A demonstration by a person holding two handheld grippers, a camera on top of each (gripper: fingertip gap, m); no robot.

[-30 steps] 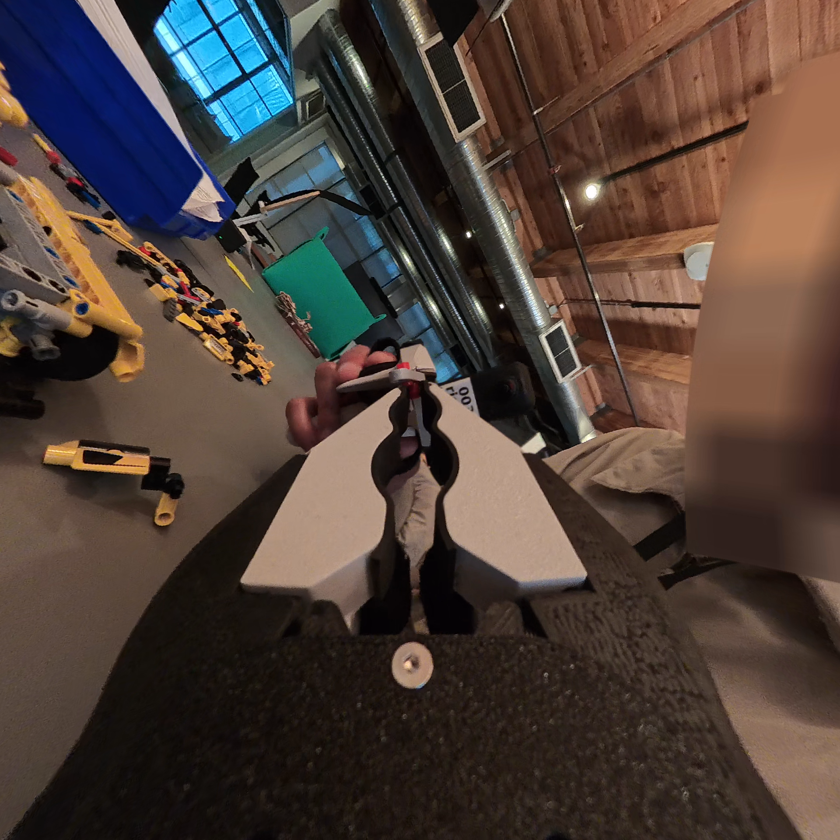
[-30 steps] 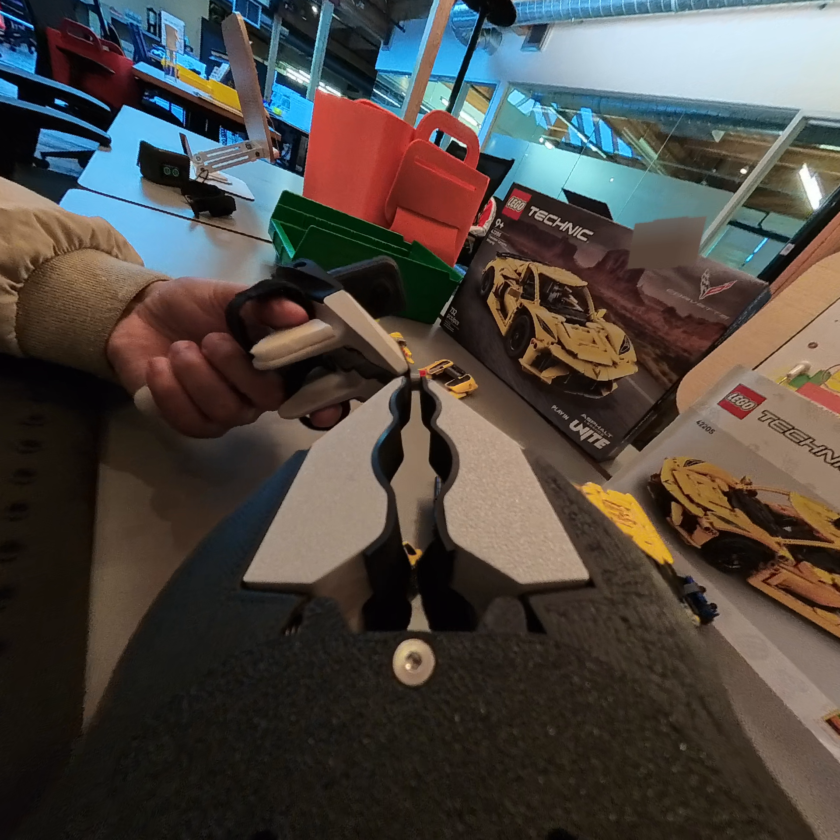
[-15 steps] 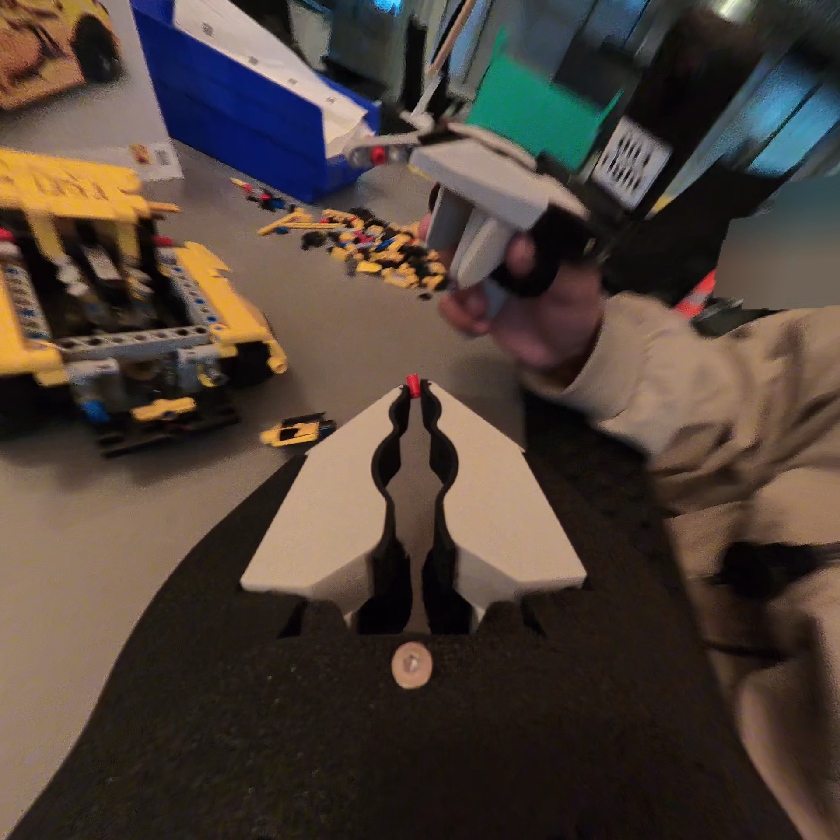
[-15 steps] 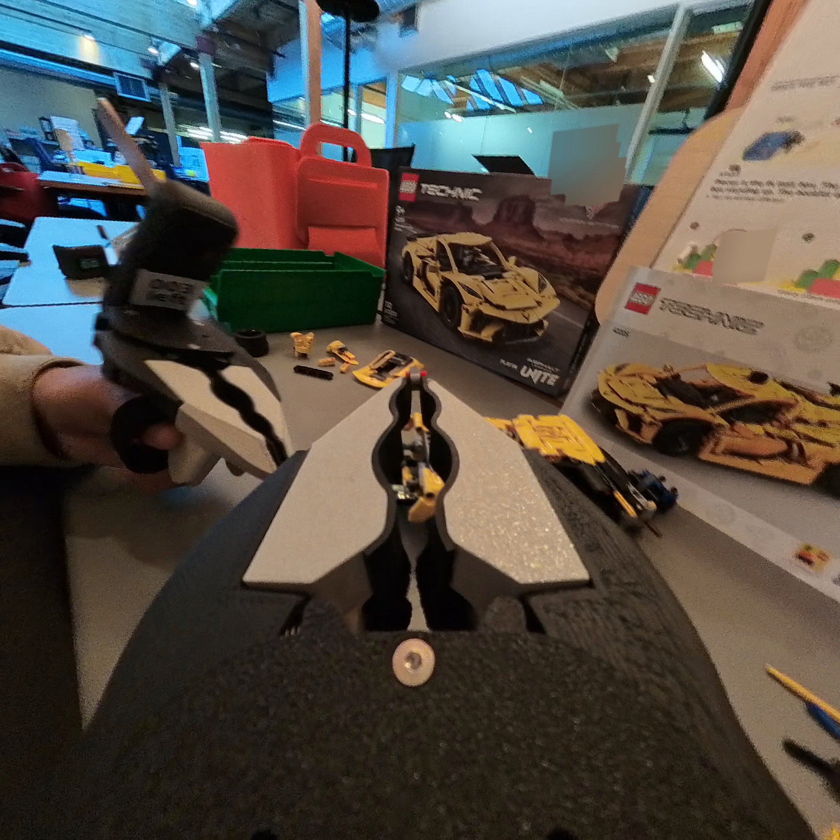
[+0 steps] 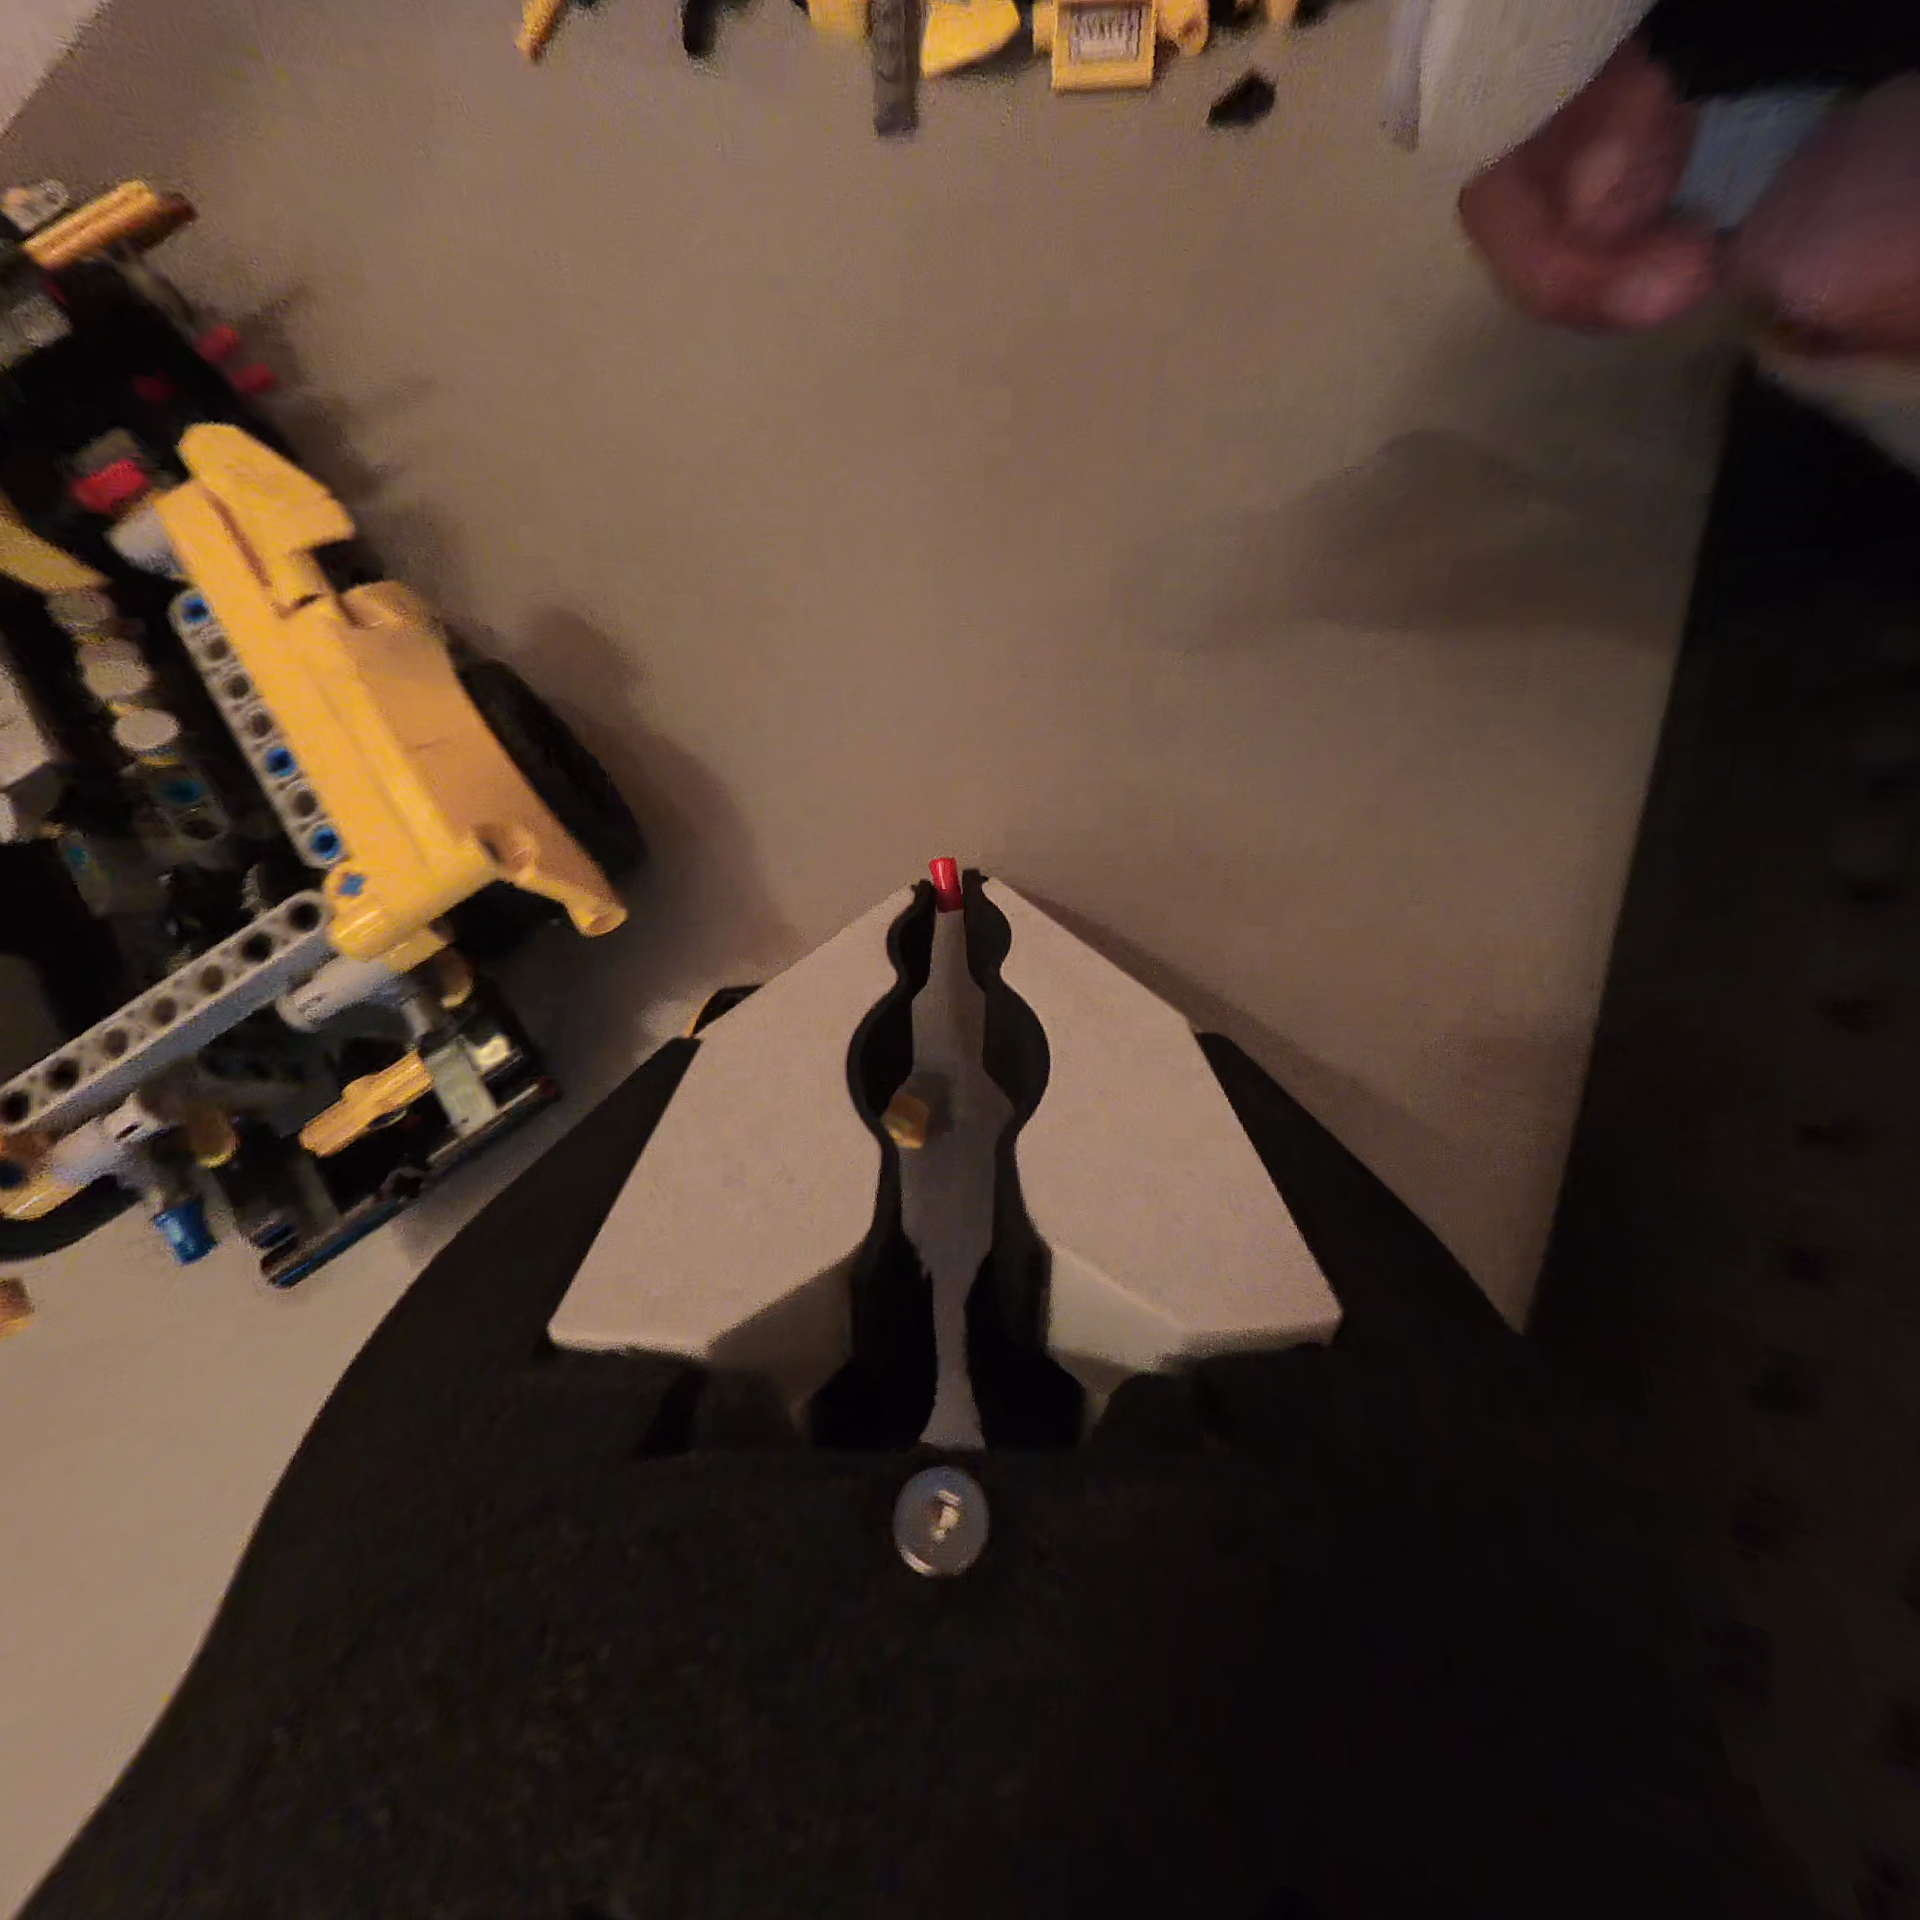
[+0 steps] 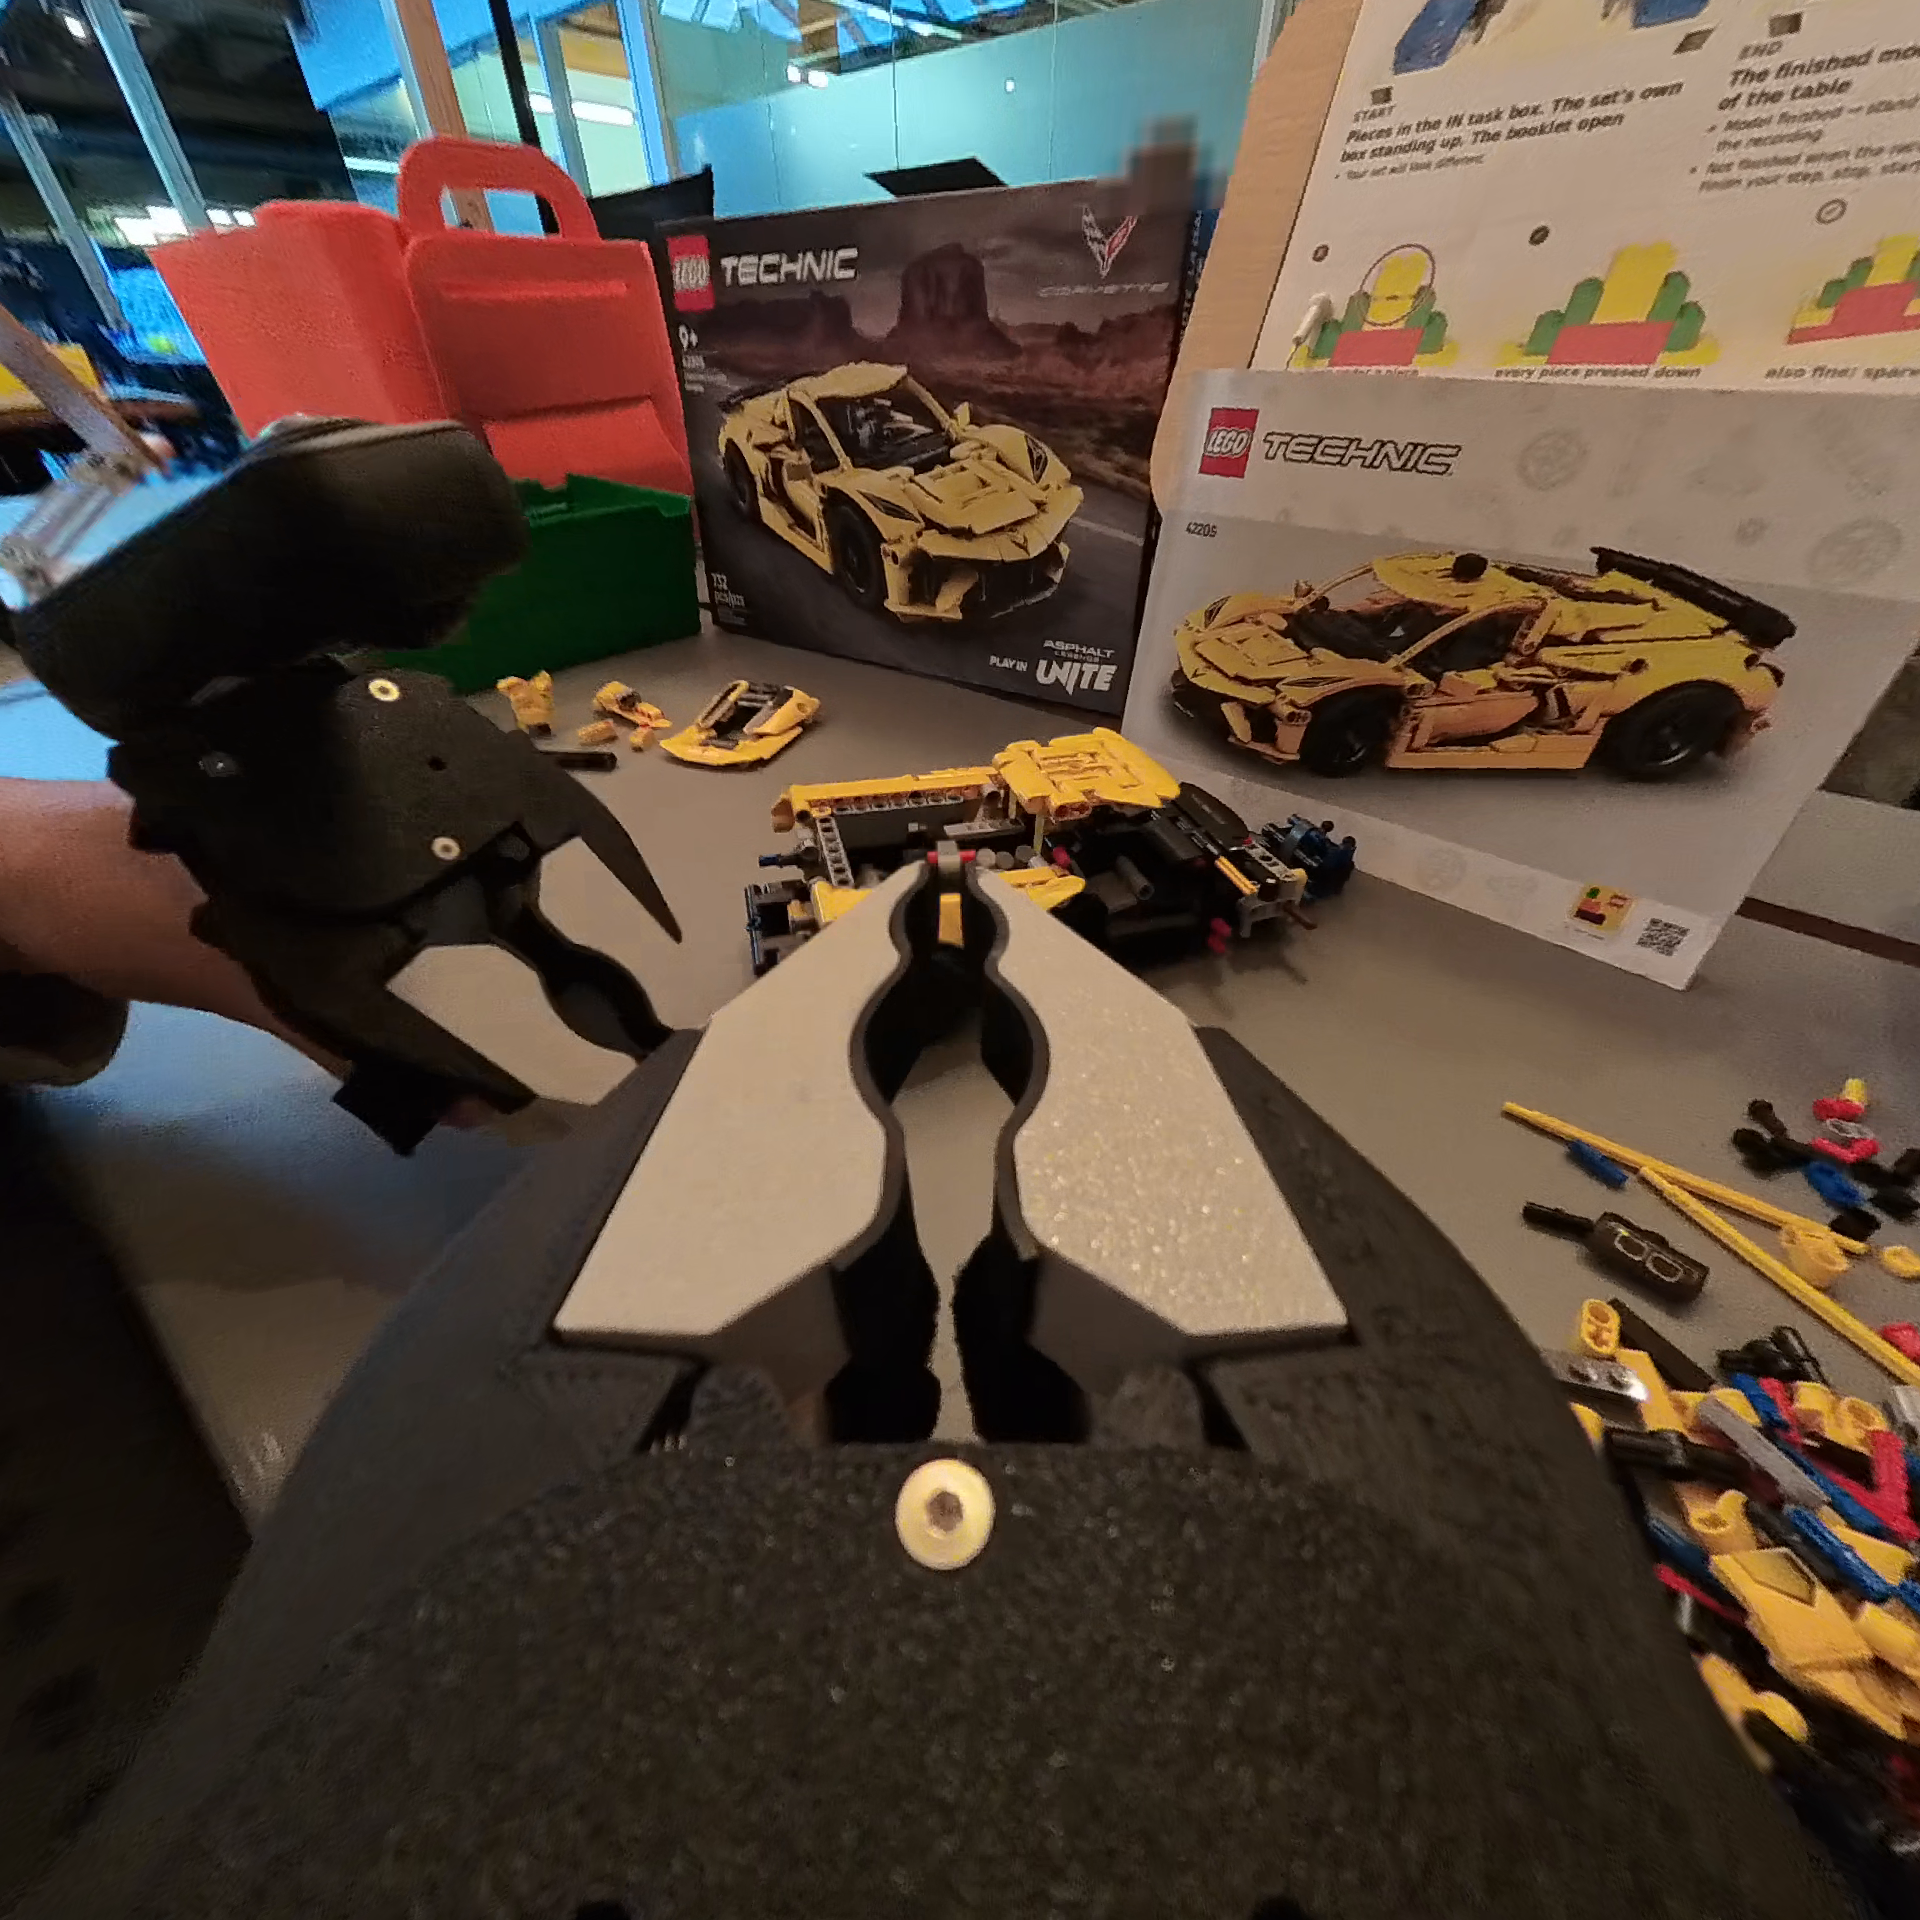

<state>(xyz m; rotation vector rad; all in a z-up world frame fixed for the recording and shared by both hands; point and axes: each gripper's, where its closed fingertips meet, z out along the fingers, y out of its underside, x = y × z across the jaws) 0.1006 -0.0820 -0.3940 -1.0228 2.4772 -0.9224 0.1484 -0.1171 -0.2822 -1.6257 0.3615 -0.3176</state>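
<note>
My left gripper point(image 5: 943, 896) is shut on a small red pin point(image 5: 943, 883) that sticks out at its tips. It points down at the grey table point(image 5: 1039, 520), just right of a partly built yellow and black model car point(image 5: 312, 748). My right gripper point(image 6: 948, 873) is shut on a small grey piece with red ends point(image 6: 948, 858). It is held low over the table, facing the same model car point(image 6: 1049, 800). The left gripper also shows in the right wrist view point(image 6: 665, 987), held in a hand at the left. A blurred hand point(image 5: 1662, 229) shows in the left wrist view.
A toy-car box point(image 6: 914, 447) and a booklet point(image 6: 1455, 644) stand behind the model. A green bin point(image 6: 582, 582) and an orange bag point(image 6: 468, 312) are at the back left. Loose pieces lie in a pile at the right point(image 6: 1766, 1507) and near the bin point(image 6: 727, 717). The gap from one gripper's tips to the other's is roughly 12 cm.
My left gripper has swung from pointing up at the ceiling to pointing down at the table beside the model. My right gripper has turned right to face the model. The grippers have moved apart.
</note>
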